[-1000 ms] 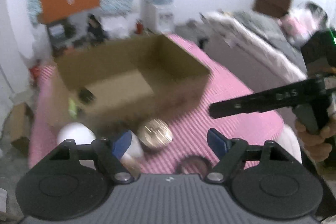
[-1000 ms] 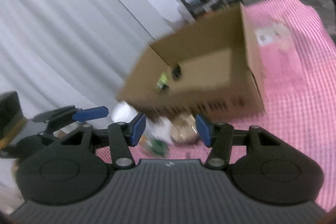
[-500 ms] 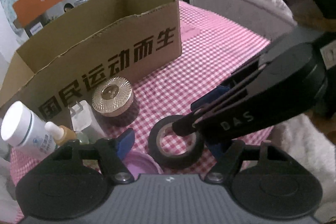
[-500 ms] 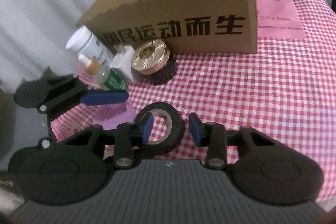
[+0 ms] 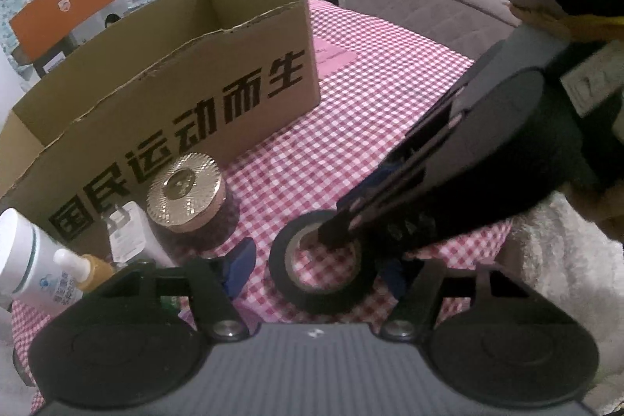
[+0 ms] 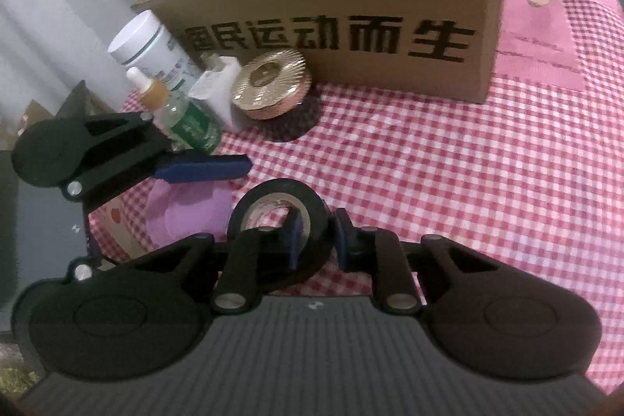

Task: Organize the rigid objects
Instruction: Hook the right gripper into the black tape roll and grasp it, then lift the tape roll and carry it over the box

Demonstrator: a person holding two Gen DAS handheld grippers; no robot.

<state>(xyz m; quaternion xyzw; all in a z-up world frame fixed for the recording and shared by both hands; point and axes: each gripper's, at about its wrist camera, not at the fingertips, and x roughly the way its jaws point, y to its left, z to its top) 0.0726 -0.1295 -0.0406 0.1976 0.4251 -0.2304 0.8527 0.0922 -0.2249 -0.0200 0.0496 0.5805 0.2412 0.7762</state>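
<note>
A black tape roll [image 5: 296, 293] [image 6: 249, 203] lies flat on the pink checked cloth in front of the cardboard box [image 5: 175, 96] [image 6: 351, 10]. My right gripper [image 6: 316, 236] is shut on the roll's near wall, one pad inside the hole and one outside. In the left wrist view its finger [image 5: 390, 197] reaches in from the right and dips into the hole. My left gripper [image 5: 316, 269] straddles the same roll. Its jaws are closing, and both blue pads stand clear of the tape. One blue left finger [image 6: 202, 166] shows left of the roll.
A gold-lidded jar [image 6: 273, 84], a small white box [image 6: 218, 96], a green dropper bottle [image 6: 183, 115] and a white bottle [image 6: 148, 45] cluster at the box's left front. A purple lid [image 6: 195, 217] lies left of the tape. Bare cloth [image 6: 468, 162] spreads to the right.
Both grippers dropped from above the box to the cloth in front of it. The right jaws closed onto the tape roll's wall. The left jaws narrowed around the roll.
</note>
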